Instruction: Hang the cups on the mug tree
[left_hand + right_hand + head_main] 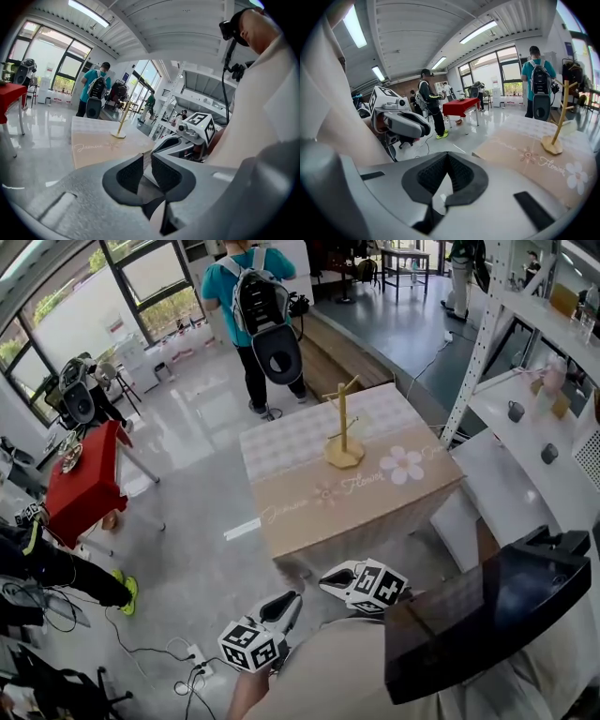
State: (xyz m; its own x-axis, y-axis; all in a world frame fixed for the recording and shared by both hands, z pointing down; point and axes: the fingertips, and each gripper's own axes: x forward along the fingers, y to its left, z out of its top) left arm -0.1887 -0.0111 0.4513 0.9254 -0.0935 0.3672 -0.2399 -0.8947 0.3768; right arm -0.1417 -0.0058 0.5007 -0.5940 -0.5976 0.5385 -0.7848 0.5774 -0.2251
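Glossy pale floor (187, 437) fills a bright hall with tall windows. On it stands a table (309, 512) under a beige flowered cloth, and beyond it a person with a backpack (255, 306). The wooden mug tree (342, 432) stands upright near the table's far middle, with no cup on its pegs. Close to the body, short of the table, the left gripper (147, 157) has its jaws a slit apart and empty. The right gripper (446, 157) is clenched on nothing.

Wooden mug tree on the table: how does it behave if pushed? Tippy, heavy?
Likely tippy: the thin-poled wooden mug tree stands tall on a small base. Probably light, so a nudge may slide it across the patterned tablecloth. Its slim pegs look stiff.
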